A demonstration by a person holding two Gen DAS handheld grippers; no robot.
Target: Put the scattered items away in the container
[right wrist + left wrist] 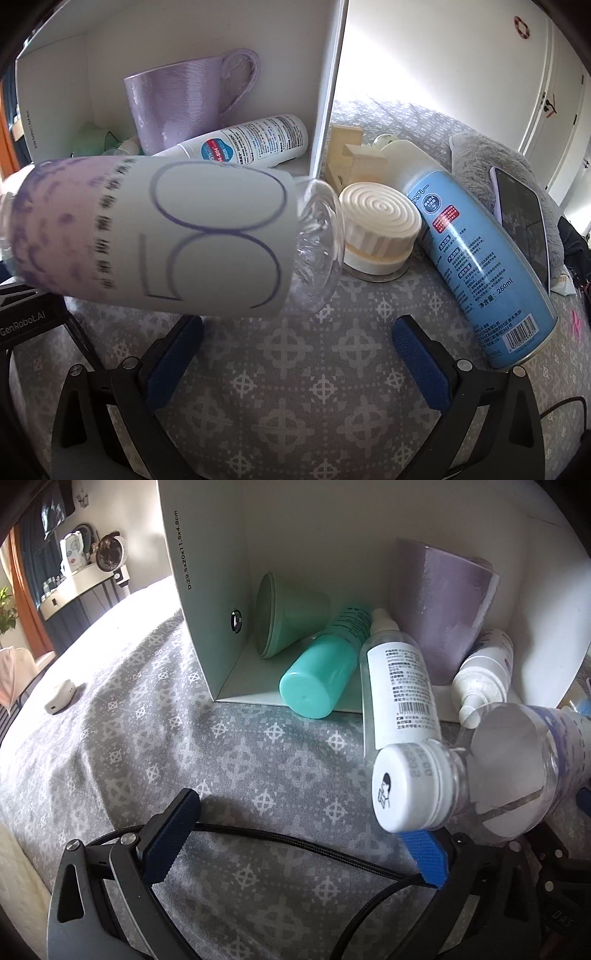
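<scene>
Looking down, we see both hand-held grippers, left (295, 843) and right (299, 345), spread wide and empty; the clear bottle (159, 236) lies across the white box's (207, 635) open front.

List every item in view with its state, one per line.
left gripper: jaws open
right gripper: jaws open
water bottle: capped, horizontal, outside the box
white box: on its side, open
purple mug: upright in box
green cup: on its side in box
teal bottle: capped, lying in box
blue spray can: lying outside box
</scene>
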